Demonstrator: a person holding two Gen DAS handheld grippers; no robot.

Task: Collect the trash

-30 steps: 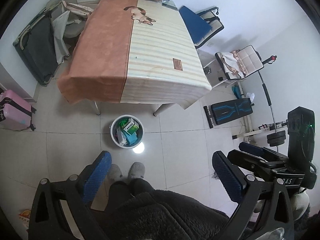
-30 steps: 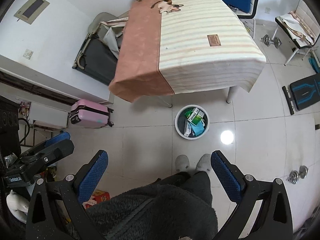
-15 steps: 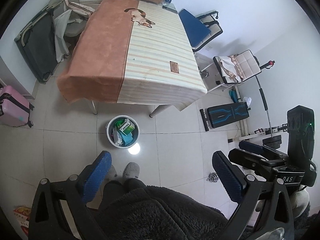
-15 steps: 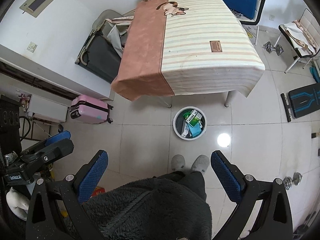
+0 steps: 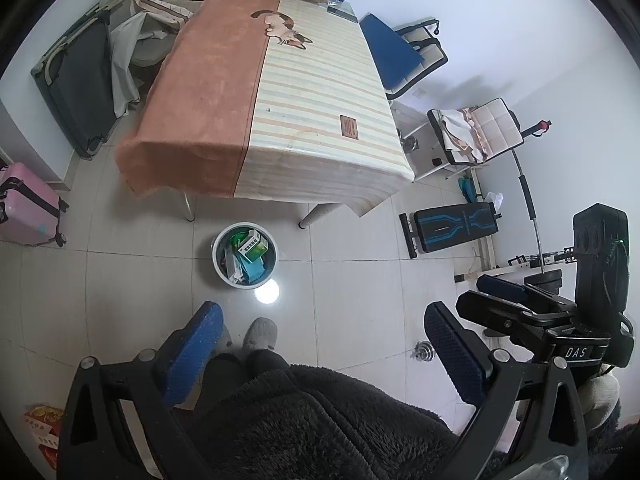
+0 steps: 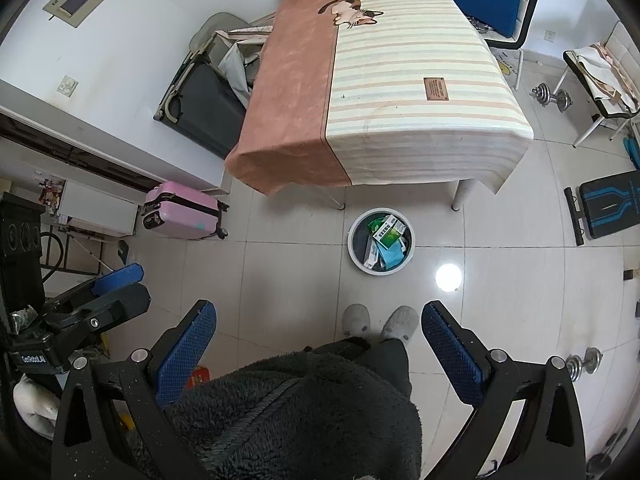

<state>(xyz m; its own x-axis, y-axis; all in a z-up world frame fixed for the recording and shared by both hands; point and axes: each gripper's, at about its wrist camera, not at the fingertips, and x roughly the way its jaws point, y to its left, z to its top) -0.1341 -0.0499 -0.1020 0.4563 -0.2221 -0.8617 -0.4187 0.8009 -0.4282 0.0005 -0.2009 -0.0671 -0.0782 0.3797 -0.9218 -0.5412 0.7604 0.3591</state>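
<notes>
A white round bin [image 5: 240, 282] stands on the tiled floor just in front of the table. It holds a green and white box [image 5: 252, 248], a teal packet [image 5: 252, 270] and other wrappers. The right wrist view shows the same bin [image 6: 376, 270] and box [image 6: 388, 234]. My left gripper [image 5: 320, 316] hangs open high above the floor, with nothing between its blue pads. My right gripper [image 6: 318, 312] is open and empty too. Each gripper shows in the other's view, the right gripper [image 5: 488, 294] at right and the left gripper [image 6: 120, 286] at left.
A person's dark fleece garment [image 6: 304, 408] and grey slippers [image 6: 400, 320] fill the bottom of both views. The table [image 6: 420, 60] wears a pink and striped cloth. A pink suitcase [image 6: 180, 212], a bench [image 5: 452, 226], dumbbells [image 6: 584, 364] and chairs [image 5: 476, 132] stand around.
Both cameras drifted: the room looked slightly farther half a second ago and is nearer again now. Both grippers stayed open and empty. The bin has not moved.
</notes>
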